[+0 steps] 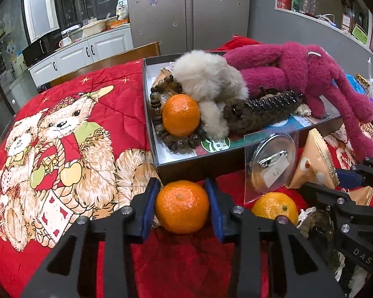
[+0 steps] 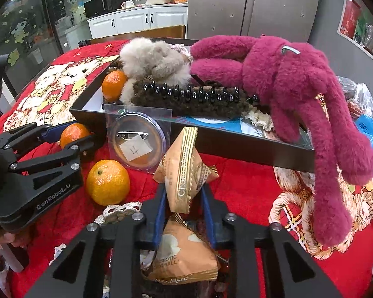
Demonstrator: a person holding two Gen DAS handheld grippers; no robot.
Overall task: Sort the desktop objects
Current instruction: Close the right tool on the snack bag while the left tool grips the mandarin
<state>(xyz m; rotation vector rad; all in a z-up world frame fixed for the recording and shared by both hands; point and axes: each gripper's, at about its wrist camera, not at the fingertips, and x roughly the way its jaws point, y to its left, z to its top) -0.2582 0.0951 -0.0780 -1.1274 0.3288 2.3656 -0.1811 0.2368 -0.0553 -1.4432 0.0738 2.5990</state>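
Note:
My left gripper [image 1: 182,204] is shut on a tangerine [image 1: 182,206], held just in front of the dark box [image 1: 199,167]; it also shows in the right wrist view [image 2: 73,134]. My right gripper [image 2: 184,193] is shut on an orange snack packet [image 2: 186,166], seen in the left wrist view too [image 1: 315,164]. The box holds another tangerine [image 1: 181,114], a bead bracelet [image 1: 166,139], a grey fluffy toy [image 1: 209,79], a dark hair claw [image 1: 266,106] and a magenta plush [image 1: 310,74] that hangs over its edge.
A third tangerine [image 2: 108,182] lies on the red bear-print quilt [image 1: 62,129]. A bagged round badge [image 2: 136,140] leans on the box front. A second snack packet [image 2: 184,255] lies under my right gripper. Bags [image 2: 370,129] sit at the right.

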